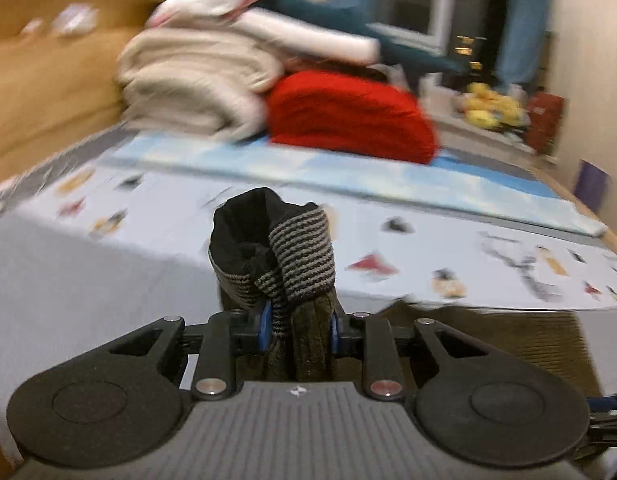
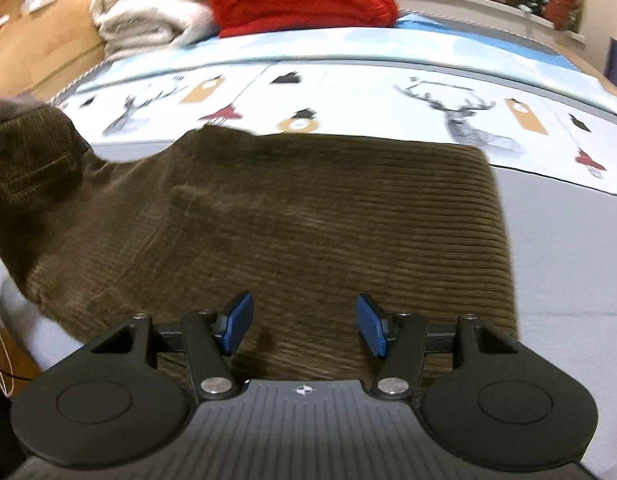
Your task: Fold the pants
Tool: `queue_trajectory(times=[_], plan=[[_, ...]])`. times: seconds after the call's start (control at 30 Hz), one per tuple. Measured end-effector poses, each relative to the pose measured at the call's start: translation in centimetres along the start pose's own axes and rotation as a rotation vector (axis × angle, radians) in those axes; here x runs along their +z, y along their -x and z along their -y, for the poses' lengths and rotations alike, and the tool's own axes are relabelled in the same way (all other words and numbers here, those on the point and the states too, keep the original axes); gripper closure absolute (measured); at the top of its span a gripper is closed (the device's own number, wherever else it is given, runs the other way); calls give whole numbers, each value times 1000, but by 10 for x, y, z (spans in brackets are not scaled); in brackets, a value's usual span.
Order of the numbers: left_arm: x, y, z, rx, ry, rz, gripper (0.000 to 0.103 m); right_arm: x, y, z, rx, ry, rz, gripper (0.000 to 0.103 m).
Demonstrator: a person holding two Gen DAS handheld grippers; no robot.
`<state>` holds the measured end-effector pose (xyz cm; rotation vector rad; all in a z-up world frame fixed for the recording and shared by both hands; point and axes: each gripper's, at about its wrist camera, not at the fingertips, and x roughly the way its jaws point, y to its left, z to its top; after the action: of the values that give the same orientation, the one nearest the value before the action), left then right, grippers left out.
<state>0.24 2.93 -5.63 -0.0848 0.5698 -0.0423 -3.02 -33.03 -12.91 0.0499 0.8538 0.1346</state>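
Jaws: left gripper clamps pants waistband; right gripper wide above flat corduroy.

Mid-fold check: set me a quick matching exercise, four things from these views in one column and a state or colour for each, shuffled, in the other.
Things:
1. left claw
2. right claw
3. brown corduroy pants
4. folded blanket beside the cream one

States or colours:
A. red
B. open, holding nothing
C. spread on the bed, one end lifted
D. shut on bunched fabric with a striped waistband

Pairs: 1-D, 2-B, 3-C, 4-A
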Motion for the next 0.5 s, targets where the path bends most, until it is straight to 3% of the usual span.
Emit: queue_trajectory(times=[0.17, 0.27, 0.4, 0.5], plan=[[21, 9, 127, -140, -160, 45, 75, -4, 6, 46, -29, -123, 43, 44], [13, 12, 215, -235, -275, 45, 76, -7, 14, 76, -51, -217, 80, 44], [-38, 11, 320, -315, -483, 18, 75, -18, 25, 117, -86, -363, 137, 44], [-84, -9, 363, -323, -632, -69, 64, -28, 36, 148, -129, -511, 187, 44]])
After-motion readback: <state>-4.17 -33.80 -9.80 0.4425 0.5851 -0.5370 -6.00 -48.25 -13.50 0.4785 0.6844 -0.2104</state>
